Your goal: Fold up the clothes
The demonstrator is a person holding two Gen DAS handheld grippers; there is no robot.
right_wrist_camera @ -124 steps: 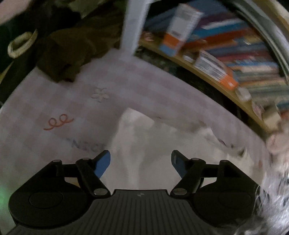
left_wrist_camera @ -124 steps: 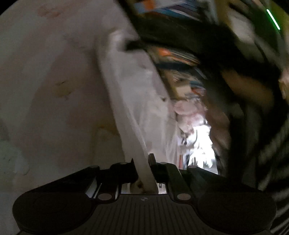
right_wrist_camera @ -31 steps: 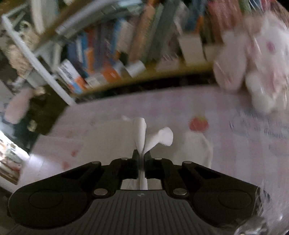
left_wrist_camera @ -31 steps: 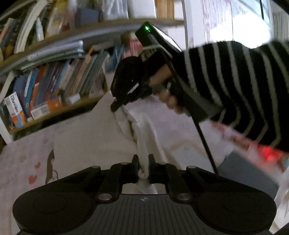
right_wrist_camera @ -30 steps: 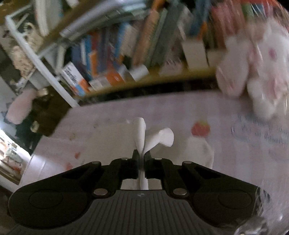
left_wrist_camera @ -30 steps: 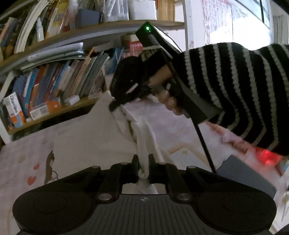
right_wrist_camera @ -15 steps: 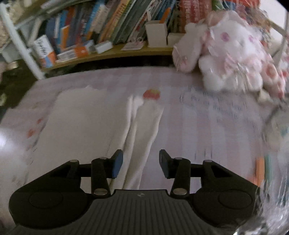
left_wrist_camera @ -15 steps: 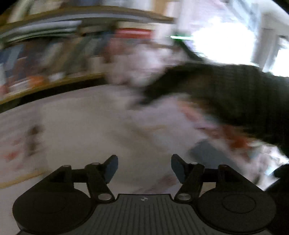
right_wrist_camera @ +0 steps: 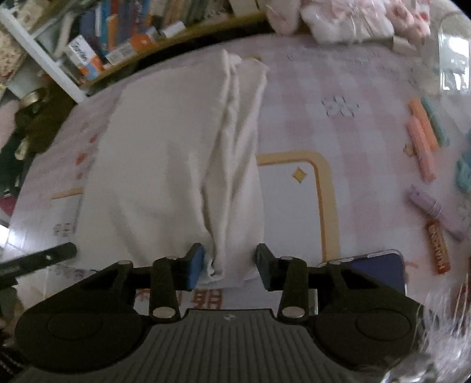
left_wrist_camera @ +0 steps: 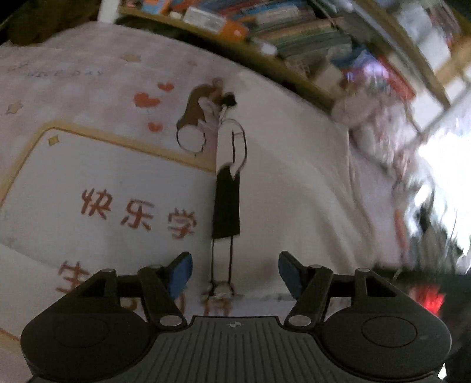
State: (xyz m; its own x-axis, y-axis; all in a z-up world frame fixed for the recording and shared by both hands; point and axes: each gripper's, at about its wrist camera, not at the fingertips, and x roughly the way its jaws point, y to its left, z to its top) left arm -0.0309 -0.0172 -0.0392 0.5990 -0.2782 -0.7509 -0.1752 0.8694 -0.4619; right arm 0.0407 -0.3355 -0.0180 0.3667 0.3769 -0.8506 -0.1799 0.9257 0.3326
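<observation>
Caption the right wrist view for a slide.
Right tongs closing around a bunched fold of the white garment on the pink tablecloth.

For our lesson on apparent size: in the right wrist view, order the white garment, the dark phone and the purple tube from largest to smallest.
1. white garment
2. dark phone, partly hidden and nearer the camera
3. purple tube

One white garment (right_wrist_camera: 176,153), two grippers, one phone (right_wrist_camera: 379,271), one plush toy (right_wrist_camera: 347,17), and roughly five pens (right_wrist_camera: 424,138) beside it.
</observation>
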